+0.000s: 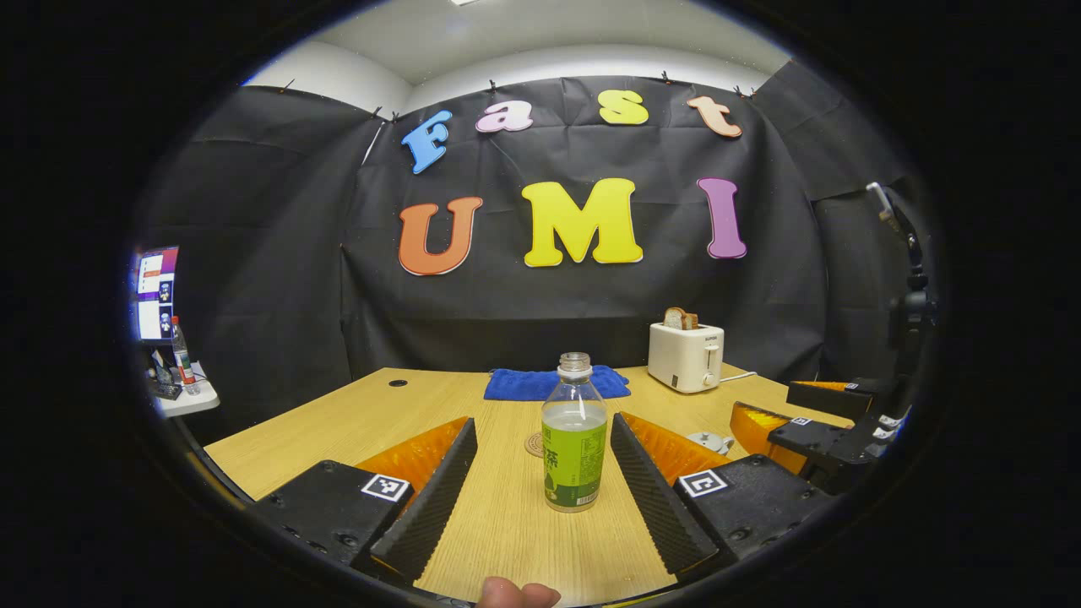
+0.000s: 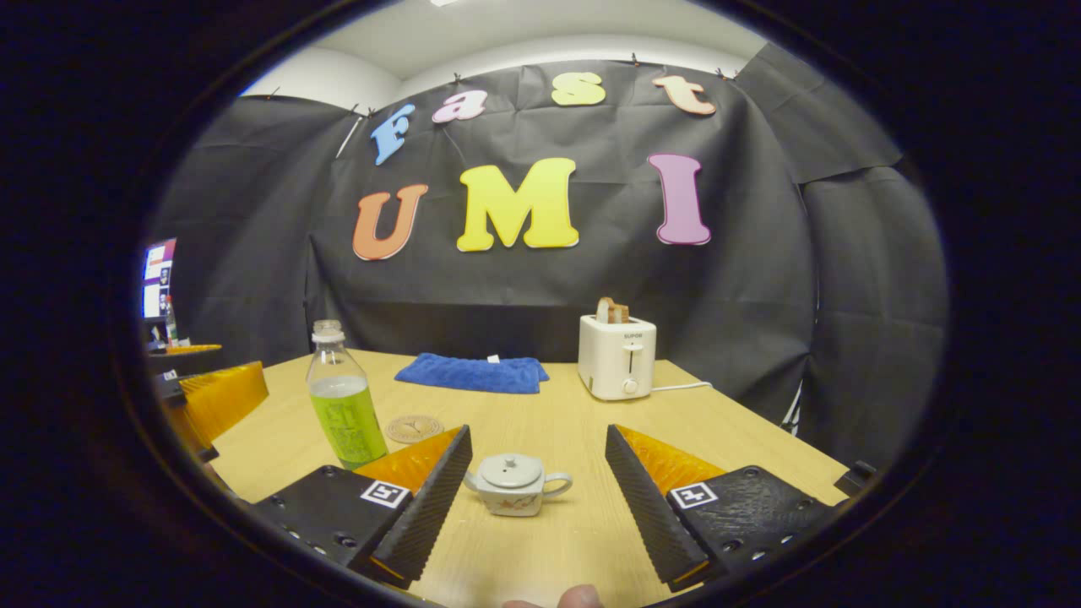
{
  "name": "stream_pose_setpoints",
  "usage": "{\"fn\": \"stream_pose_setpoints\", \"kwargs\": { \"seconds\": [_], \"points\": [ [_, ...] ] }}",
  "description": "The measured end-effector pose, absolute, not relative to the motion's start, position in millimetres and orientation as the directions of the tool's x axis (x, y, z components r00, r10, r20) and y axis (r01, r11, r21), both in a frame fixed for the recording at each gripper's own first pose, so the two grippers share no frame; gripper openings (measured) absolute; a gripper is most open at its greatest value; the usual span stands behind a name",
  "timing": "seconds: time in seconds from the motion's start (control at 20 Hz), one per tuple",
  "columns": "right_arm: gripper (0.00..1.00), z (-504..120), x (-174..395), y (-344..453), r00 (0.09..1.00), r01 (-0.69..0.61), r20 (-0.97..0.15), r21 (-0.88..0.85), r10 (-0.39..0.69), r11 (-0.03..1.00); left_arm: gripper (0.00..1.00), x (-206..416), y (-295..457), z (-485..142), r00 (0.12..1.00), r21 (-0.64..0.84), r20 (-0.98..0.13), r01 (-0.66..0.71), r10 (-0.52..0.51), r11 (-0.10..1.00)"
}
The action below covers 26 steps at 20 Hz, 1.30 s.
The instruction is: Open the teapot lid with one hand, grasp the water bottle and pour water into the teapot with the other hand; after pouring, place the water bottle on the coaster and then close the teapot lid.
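Two grippers, both spread wide, neither holding anything. Left gripper [image 1: 545,473] points at the water bottle [image 1: 574,435], which stands upright on the wooden table [image 1: 355,414], long axis vertical, uncapped neck up, between the fingers but touching neither. Round coaster [image 1: 535,444] lies flat just behind the bottle to its left, bottle not on it. Right gripper [image 2: 538,481] faces the small teapot [image 2: 513,483], sitting upright between its open fingers, no contact; lid [image 2: 509,463] on with knob up, handle toward the right finger, spout toward the left finger. From the right gripper view the bottle is left of the teapot, coaster between and behind them. Blue cloth [image 2: 473,372] and white toaster [image 2: 617,356] with bread sit at the table's far side. A fingertip [image 1: 515,594] shows at the bottom edge.
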State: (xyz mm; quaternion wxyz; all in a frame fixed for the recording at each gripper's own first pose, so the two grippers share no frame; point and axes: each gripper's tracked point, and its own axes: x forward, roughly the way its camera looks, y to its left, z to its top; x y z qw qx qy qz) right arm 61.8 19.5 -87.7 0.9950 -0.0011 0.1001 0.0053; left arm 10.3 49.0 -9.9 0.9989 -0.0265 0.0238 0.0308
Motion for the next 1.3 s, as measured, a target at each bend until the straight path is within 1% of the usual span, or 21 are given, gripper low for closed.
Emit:
{"fn": "stream_pose_setpoints", "kwargs": {
  "seconds": [0.05, 0.1, 0.45, 0.5, 0.6, 0.65, 0.75, 0.8, 0.85, 0.9, 0.95, 1.0, 1.05, 1.1, 1.15, 1.2, 1.3],
  "points": [
    [0.97, -90.5, 66.7, 19.5, 0.979, -0.011, -0.204, -0.011, 0.008, 1.000, 0.99, 10.6, 50.8, -11.2, 0.997, -0.058, -0.053, -0.065, 0.062, 0.996],
    [0.96, -92.4, 71.6, 21.2, 0.979, -0.012, -0.205, -0.018, 0.008, 1.000, 1.00, 11.5, 50.7, -12.7, 0.996, -0.062, -0.056, -0.065, 0.062, 0.996],
    [0.96, -123.9, 103.6, 29.8, 0.964, -0.013, -0.265, -0.034, 0.004, 0.999, 1.00, 13.4, 54.5, -13.7, 0.996, -0.059, -0.061, -0.067, 0.064, 0.996],
    [0.93, -125.6, 108.6, 30.7, 0.964, -0.010, -0.266, -0.025, 0.003, 1.000, 1.00, 14.0, 55.1, -14.4, 0.996, -0.060, -0.062, -0.068, 0.064, 0.996],
    [0.92, -133.2, 116.2, 34.4, 0.959, -0.007, -0.285, -0.019, 0.001, 1.000, 1.00, 13.4, 55.8, -14.3, 0.996, -0.056, -0.062, -0.067, 0.064, 0.996],
    [0.89, -135.8, 118.1, 37.1, 0.956, -0.013, -0.292, -0.013, 0.008, 1.000, 1.00, 13.1, 55.6, -13.9, 0.996, -0.054, -0.064, -0.067, 0.064, 0.996],
    [0.80, -139.6, 122.5, 40.5, 0.953, -0.013, -0.303, -0.025, 0.005, 1.000, 1.00, 12.9, 58.5, -14.8, 0.996, -0.054, -0.065, -0.069, 0.066, 0.996],
    [0.64, -140.2, 124.1, 41.6, 0.951, -0.016, -0.310, -0.025, 0.007, 1.000, 1.00, 14.1, 58.7, -15.2, 0.996, -0.055, -0.065, -0.071, 0.067, 0.996],
    [0.53, -140.3, 126.6, 42.0, 0.951, -0.009, -0.308, -0.026, 0.001, 1.000, 1.00, 14.6, 58.9, -15.3, 0.995, -0.056, -0.068, -0.071, 0.067, 0.996],
    [0.35, -140.2, 128.3, 43.4, 0.950, -0.006, -0.314, -0.029, -0.004, 1.000, 1.00, 15.4, 59.2, -16.1, 0.995, -0.058, -0.068, -0.072, 0.068, 0.996],
    [0.28, -142.2, 128.3, 45.2, 0.948, -0.009, -0.319, -0.031, -0.002, 0.999, 1.00, 14.6, 60.0, -15.6, 0.995, -0.056, -0.069, -0.072, 0.068, 0.996],
    [0.16, -143.2, 128.2, 46.1, 0.947, -0.009, -0.322, -0.034, -0.002, 0.999, 1.00, 14.5, 61.8, -15.6, 0.995, -0.053, -0.068, -0.074, 0.070, 0.996],
    [0.13, -142.5, 127.6, 46.3, 0.947, -0.010, -0.321, -0.035, -0.002, 0.999, 1.00, 15.0, 63.1, -14.9, 0.995, -0.051, -0.066, -0.076, 0.073, 0.996],
    [0.17, -142.9, 128.2, 47.0, 0.947, -0.013, -0.321, -0.040, -0.001, 0.999, 1.00, 13.9, 63.5, -16.0, 0.995, -0.050, -0.066, -0.077, 0.074, 0.996],
    [0.17, -144.8, 128.1, 48.2, 0.947, -0.016, -0.322, -0.046, 0.000, 0.999, 1.00, 14.5, 63.4, -16.2, 0.995, -0.049, -0.068, -0.075, 0.072, 0.996],
    [0.13, -144.6, 128.6, 48.6, 0.947, -0.021, -0.320, -0.049, 0.004, 0.999, 0.99, 14.0, 61.9, -16.7, 0.995, -0.050, -0.071, -0.075, 0.071, 0.996],
    [0.13, -145.8, 127.9, 48.7, 0.945, -0.024, -0.326, -0.044, 0.009, 0.999, 1.00, 15.9, 60.8, -17.9, 0.995, -0.052, -0.075, -0.074, 0.070, 0.996]
  ]
}}
